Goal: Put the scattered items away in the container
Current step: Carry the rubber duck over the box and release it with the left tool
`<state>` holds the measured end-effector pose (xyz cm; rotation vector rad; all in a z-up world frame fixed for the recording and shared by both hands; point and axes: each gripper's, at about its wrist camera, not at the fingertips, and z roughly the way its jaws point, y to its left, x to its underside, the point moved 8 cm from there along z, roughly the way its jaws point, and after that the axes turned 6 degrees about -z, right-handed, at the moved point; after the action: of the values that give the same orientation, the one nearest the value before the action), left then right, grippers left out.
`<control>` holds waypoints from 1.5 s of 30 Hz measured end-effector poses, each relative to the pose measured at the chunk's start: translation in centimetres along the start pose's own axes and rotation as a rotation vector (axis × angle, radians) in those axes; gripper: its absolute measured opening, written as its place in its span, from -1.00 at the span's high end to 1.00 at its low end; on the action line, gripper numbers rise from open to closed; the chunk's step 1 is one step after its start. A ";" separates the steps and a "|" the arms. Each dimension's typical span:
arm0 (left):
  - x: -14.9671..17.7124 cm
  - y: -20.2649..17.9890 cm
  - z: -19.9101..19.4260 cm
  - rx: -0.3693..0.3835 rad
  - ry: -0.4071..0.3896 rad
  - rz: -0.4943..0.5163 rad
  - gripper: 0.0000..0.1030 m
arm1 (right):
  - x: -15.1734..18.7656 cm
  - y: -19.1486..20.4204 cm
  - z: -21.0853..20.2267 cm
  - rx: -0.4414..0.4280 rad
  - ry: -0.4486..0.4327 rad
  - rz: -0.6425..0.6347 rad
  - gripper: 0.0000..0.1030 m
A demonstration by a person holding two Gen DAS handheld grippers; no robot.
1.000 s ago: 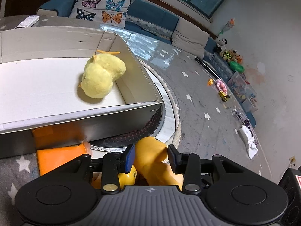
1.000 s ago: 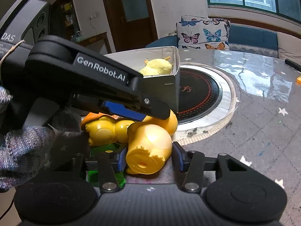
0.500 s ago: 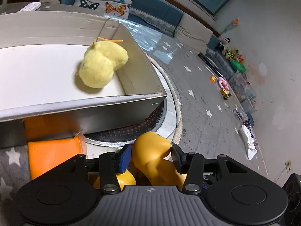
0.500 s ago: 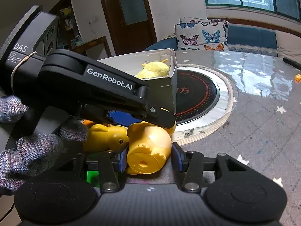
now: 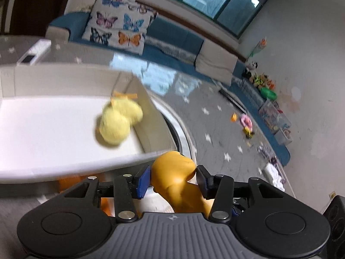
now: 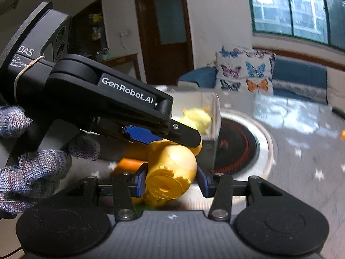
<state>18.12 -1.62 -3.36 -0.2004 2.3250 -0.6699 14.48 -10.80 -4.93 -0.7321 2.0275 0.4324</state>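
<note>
Both grippers hold one yellow rubber duck between them: your right gripper is clamped on its round base at the lower centre of the right wrist view, and your left gripper has its blue pads pressed on the duck's head end at the lower centre of the left wrist view. From the right wrist camera, your left gripper's finger crosses over the duck from the upper left, with your gloved hand at the left edge.

Just beyond the duck stands the white box, its near rim running across the middle left of the left view. A yellow plush chick already lies inside, near the right wall. Something orange sits below the box's near wall; blur hides what it is.

Your risk is the two-handed hold. The toy looks smooth and rounded, so if your hands drift apart or twist against each other, it may squirt out short of the box. Its underside may also clip the near rim unless you carry it well clear, and a nudged box could slide on the glossy table.
</note>
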 end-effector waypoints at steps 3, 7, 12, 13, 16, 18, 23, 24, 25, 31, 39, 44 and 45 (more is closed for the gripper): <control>-1.9 0.5 -0.5 -0.014 -0.035 -0.005 0.04 | -1.8 0.2 0.9 -0.013 -0.017 -0.031 0.09; -4.6 2.5 -0.3 -0.032 -0.057 -0.047 0.04 | -4.0 0.4 3.3 -0.036 -0.022 -0.059 0.09; -7.4 5.8 0.5 -0.047 -0.059 -0.101 0.04 | -6.2 0.9 7.5 -0.070 0.001 -0.081 0.09; -7.8 6.4 0.7 -0.048 -0.056 -0.111 0.04 | -6.5 1.0 8.3 -0.074 0.005 -0.083 0.09; -8.7 8.4 1.8 -0.059 -0.038 -0.142 0.04 | -6.9 1.1 10.5 -0.090 0.028 -0.077 0.09; -8.9 9.6 2.4 -0.062 -0.023 -0.162 0.04 | -7.0 1.1 12.1 -0.102 0.047 -0.073 0.09; -9.1 12.3 4.0 -0.061 0.024 -0.230 0.04 | -6.4 1.2 14.9 -0.114 0.103 -0.083 0.09; -9.1 12.7 4.2 -0.064 0.029 -0.236 0.04 | -6.3 1.2 15.2 -0.113 0.109 -0.086 0.08; -9.0 13.1 4.4 -0.067 0.033 -0.242 0.04 | -6.2 1.2 15.4 -0.113 0.115 -0.089 0.07; -8.7 14.0 5.4 -0.080 0.054 -0.257 0.04 | -5.8 1.8 15.8 -0.109 0.131 -0.120 0.06; -8.2 14.3 6.0 -0.127 0.071 -0.240 0.04 | -5.7 1.9 15.9 -0.106 0.139 -0.131 0.05; -8.3 13.9 5.8 -0.152 0.064 -0.210 0.04 | -5.6 2.1 15.6 -0.099 0.147 -0.141 0.05; -8.3 13.8 5.8 -0.158 0.061 -0.203 0.04 | -5.6 2.1 15.6 -0.097 0.148 -0.141 0.06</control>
<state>28.70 10.49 -9.25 -0.5002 2.4389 -0.5974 25.45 1.32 -8.31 -0.9850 2.0863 0.4065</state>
